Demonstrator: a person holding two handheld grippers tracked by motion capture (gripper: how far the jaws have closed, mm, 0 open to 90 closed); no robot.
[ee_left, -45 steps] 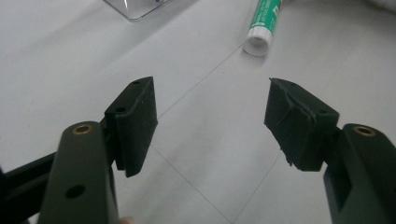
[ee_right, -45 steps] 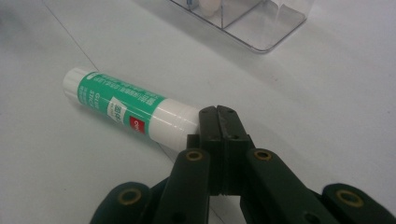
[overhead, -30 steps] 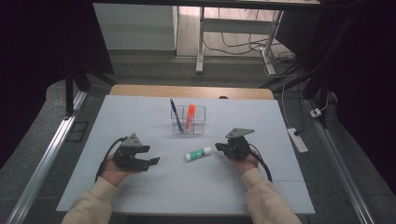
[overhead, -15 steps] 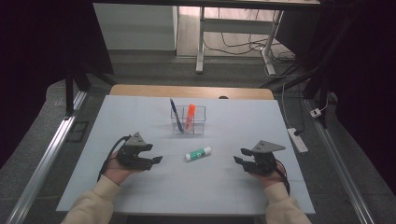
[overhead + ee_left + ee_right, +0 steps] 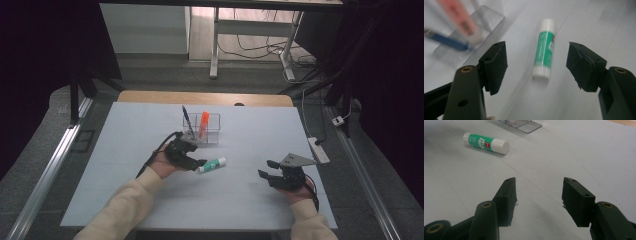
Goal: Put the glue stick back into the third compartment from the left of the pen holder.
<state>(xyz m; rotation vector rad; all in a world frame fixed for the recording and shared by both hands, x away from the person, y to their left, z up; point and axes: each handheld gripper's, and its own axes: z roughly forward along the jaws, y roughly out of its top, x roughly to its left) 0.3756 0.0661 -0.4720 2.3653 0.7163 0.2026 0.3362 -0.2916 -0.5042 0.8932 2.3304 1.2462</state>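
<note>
the glue stick [image 5: 485, 143] bears a label, its print too blurred to read.

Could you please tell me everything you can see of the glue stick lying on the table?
The glue stick is a short cylinder with a green printed label, a small red mark, and white ends; it looks like plastic. It lies flat on its side on the pale table, capped, just in front of the clear holder. The left gripper frames it with open jaws, and no pad touches it.

- High view: from above the table's [image 5: 150, 200] near edge, facing forward and down, far off.
- Left gripper view: close, steeply over the glue stick [image 5: 544, 47].
- Right gripper view: low, glue stick upper left; all three share it.
</note>
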